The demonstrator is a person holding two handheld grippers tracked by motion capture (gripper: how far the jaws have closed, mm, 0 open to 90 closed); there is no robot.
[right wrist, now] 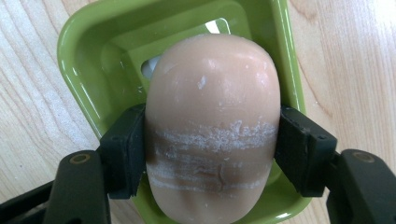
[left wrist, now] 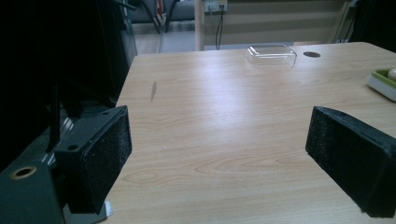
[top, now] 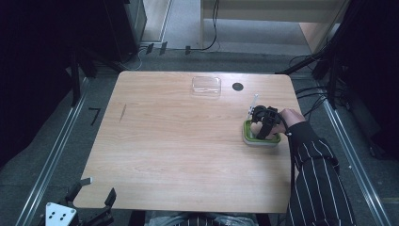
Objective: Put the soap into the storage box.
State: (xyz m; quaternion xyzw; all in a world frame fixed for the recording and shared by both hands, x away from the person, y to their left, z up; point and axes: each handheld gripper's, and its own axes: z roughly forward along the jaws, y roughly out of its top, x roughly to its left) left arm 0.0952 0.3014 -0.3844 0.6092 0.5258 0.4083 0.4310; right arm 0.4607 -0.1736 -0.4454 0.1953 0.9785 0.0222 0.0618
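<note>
Green dish holds soap; our right tongs pinch it, left tongs spread near counter edge.

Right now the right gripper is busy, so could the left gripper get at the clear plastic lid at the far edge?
Probably yes: the left gripper is open, with bare wooden table between it and the lid.

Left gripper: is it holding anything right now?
No, the left gripper has its jaws standing wide apart over bare table, with nothing between the pads.
</note>
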